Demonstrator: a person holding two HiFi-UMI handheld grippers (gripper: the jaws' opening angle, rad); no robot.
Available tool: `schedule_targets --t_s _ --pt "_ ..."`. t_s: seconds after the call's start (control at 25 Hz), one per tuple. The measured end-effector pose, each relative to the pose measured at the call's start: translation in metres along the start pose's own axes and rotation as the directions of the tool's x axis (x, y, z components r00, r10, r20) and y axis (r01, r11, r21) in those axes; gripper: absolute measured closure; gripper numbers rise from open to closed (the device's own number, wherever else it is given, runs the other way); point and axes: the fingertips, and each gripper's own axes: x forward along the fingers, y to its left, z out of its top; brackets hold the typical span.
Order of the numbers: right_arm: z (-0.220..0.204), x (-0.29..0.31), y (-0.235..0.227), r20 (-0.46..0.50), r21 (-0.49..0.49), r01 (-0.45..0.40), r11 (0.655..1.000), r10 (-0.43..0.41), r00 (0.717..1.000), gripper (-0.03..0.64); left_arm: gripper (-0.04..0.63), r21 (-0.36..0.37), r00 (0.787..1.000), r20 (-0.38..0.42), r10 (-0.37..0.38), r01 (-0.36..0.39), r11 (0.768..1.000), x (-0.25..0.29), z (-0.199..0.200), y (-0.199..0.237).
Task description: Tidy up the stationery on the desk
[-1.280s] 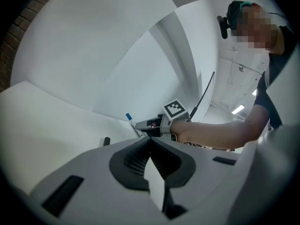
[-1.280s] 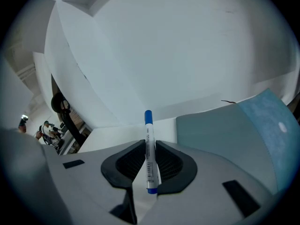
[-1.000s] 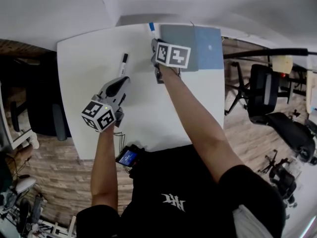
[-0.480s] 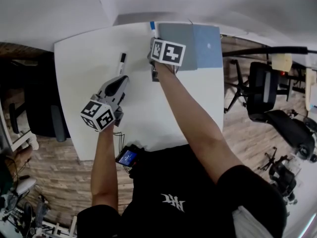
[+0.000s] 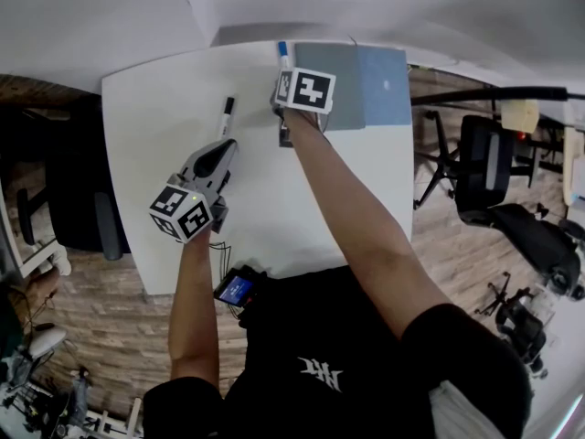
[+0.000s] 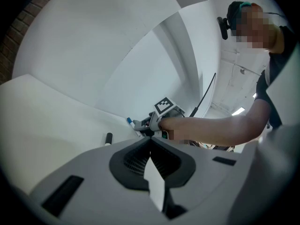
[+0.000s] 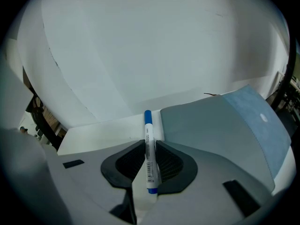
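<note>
While the left gripper [image 6: 151,148] hovers over the white desk [image 5: 155,181] with jaws pressed together on nothing, near a black-capped white marker [image 5: 226,115], the right gripper [image 7: 149,145] clamps a blue-capped white marker [image 7: 148,125] at the far edge, just beside a grey-blue rectangular mat [image 5: 366,85].
</note>
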Motion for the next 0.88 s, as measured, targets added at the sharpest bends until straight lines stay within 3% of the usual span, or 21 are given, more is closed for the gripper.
schedule_targets --t_s 0.16,0.32,0.48,0.68,0.76,0.88 --pt "0.000 0.001 0.003 -0.025 -0.009 0.002 1.000 -0.003 1.000 0.525 0.592 -0.001 1.000 0.010 -0.001 0.001 1.000 -0.001 0.003 -0.002" --pt "0.001 0.003 0.008 -0.056 0.000 0.000 1.000 0.000 0.998 0.453 0.592 0.001 1.000 0.017 0.001 -0.001 1.000 -0.002 0.006 -0.004" --pt "0.002 -0.001 0.007 -0.049 -0.011 0.019 1.000 -0.020 0.999 0.442 0.592 0.004 1.000 0.025 0.010 -0.010 1.000 -0.007 0.007 -0.004" --pt "0.022 -0.018 -0.002 0.045 -0.038 0.017 0.999 -0.015 0.999 0.442 0.592 0.006 0.999 0.038 0.021 -0.022 1.000 -0.010 0.012 -0.002" --pt "0.037 -0.031 -0.001 0.103 -0.046 -0.028 0.999 0.032 0.994 0.449 0.592 0.006 0.999 0.043 0.025 -0.025 1.000 -0.011 0.013 -0.002" --pt "0.061 -0.057 0.006 0.193 -0.092 -0.128 0.988 0.144 0.971 0.538 0.592 0.010 0.998 0.053 0.032 -0.033 0.999 -0.015 0.018 -0.003"
